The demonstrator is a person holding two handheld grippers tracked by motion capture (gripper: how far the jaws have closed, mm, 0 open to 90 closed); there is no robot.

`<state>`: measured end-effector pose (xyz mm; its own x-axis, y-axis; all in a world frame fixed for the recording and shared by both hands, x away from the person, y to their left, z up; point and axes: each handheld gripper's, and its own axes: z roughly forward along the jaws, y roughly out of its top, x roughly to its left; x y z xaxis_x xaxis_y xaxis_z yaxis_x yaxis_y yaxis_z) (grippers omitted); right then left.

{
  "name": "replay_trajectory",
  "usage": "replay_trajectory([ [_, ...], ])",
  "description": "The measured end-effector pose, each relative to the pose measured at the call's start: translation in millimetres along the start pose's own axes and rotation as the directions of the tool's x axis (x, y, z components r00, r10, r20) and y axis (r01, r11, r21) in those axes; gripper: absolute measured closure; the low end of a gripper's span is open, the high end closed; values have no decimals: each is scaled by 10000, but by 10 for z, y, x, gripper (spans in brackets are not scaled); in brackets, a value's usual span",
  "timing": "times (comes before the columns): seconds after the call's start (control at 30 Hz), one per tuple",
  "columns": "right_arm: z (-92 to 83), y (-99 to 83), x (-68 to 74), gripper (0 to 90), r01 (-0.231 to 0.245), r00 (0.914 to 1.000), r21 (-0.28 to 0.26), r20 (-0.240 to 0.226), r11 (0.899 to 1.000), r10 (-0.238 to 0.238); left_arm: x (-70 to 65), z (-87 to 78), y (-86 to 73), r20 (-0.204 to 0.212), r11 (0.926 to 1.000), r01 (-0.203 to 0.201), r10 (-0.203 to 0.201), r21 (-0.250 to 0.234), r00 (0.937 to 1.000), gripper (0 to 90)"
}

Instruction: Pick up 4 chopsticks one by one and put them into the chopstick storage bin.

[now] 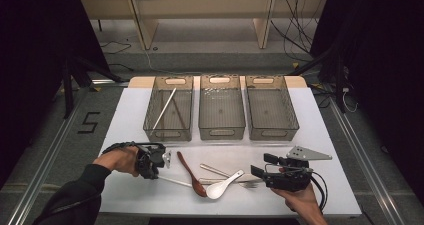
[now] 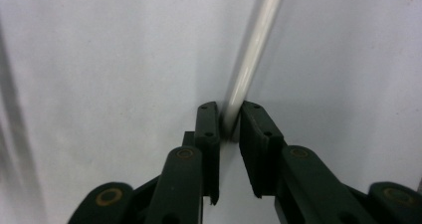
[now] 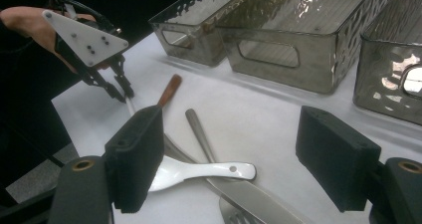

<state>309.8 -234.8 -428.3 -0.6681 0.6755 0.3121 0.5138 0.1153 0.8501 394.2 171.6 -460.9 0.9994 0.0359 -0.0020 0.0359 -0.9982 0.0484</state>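
Two jaws of the left gripper (image 2: 230, 115) pinch the chopstick (image 2: 251, 59) end at the table's (image 1: 130, 110) seven o'clock; its far end lies hidden under the spoons (image 1: 192, 174); the right gripper (image 3: 239, 157), at five o'clock, stands spread, holding nothing.

Three bins (image 1: 221, 127) stand behind the cutlery (image 1: 220, 180).

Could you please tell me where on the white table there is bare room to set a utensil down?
The white table is bare left of the left clear plastic bin, right of the right clear plastic bin, and along the strip before the bins. It is crowded at front centre: brown wooden spoon, white ceramic spoon, metal fork, white chopstick between the left gripper jaws.
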Motion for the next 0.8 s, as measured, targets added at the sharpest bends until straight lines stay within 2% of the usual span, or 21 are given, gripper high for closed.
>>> replay_trajectory([
  [0.03,0,0,0,279,0,10000,-1,-3,10000,0,-1,-2,0,9,9999,-134,134,51,9999,785],
  [0.17,-2,0,-4,279,-4,10000,-4,-1,10000,4,-18,2,-3,73,9999,-142,142,22,9999,807],
  [0.27,-3,0,-2,280,-12,10000,1,-1,10000,12,-22,-2,4,37,9992,-379,378,133,9993,818],
  [0.5,-3,0,-7,280,-84,10000,-16,-52,10000,84,-31,-2,-15,132,9999,-88,87,56,9999,849],
  [0.6,-4,0,-9,279,-66,10000,-29,-41,10000,66,-25,-5,-1,106,9997,-128,126,208,9999,851],
  [0.67,-3,0,-9,279,-70,10000,-18,-40,10000,70,-33,-1,7,132,9998,48,-51,208,9999,852],
  [0.8,-4,0,-9,279,-75,10000,-26,-50,10000,74,-31,-6,-2,257,9994,152,-160,314,9995,853],
])
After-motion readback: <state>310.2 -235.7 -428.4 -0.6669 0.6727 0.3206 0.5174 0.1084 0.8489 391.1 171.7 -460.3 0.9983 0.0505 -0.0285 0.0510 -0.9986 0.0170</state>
